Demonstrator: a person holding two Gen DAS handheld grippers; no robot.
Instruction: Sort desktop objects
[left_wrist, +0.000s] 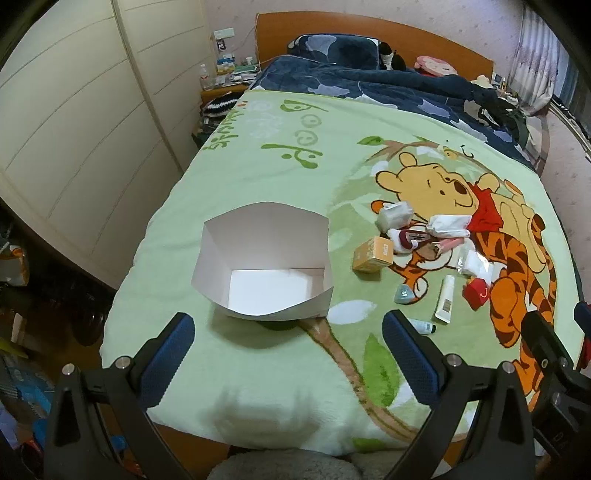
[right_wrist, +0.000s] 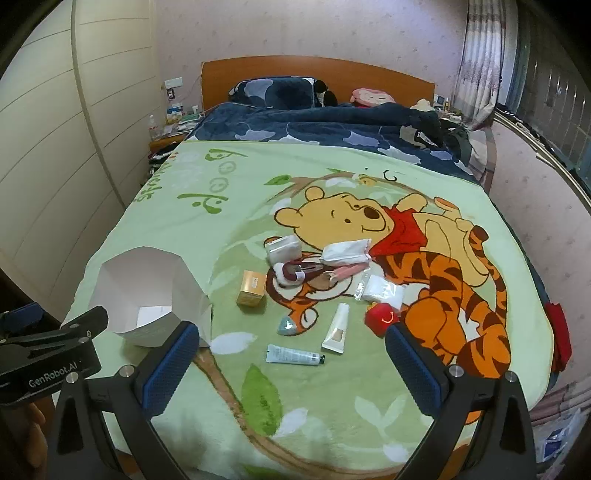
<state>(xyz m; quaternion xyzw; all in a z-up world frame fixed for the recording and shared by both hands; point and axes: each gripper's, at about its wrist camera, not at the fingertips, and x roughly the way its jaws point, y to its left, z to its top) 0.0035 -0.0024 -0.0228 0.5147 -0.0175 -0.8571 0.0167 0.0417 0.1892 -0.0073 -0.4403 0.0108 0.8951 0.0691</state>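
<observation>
White paper box (left_wrist: 266, 258) sits empty near the bed's front edge; both tools, left (left_wrist: 288, 354) and right (right_wrist: 291, 369), hang released. The right should close squarely across the nearby teal tube (right_wrist: 295, 356).

Fleecy, matt cloth on the cartoon blanket (right_wrist: 332, 387), soft-napped. Thin white paper, matt and creased, for the open box (left_wrist: 269, 236). Glossy plastic on the pale tube (right_wrist: 337, 328) and the clear bag (right_wrist: 380, 288) (crinkled). Matt cardboard on the orange carton (right_wrist: 252, 288). Smooth varnished wood along the headboard (right_wrist: 317, 70). Ribbed blue rubbery pads (left_wrist: 410, 354).
</observation>
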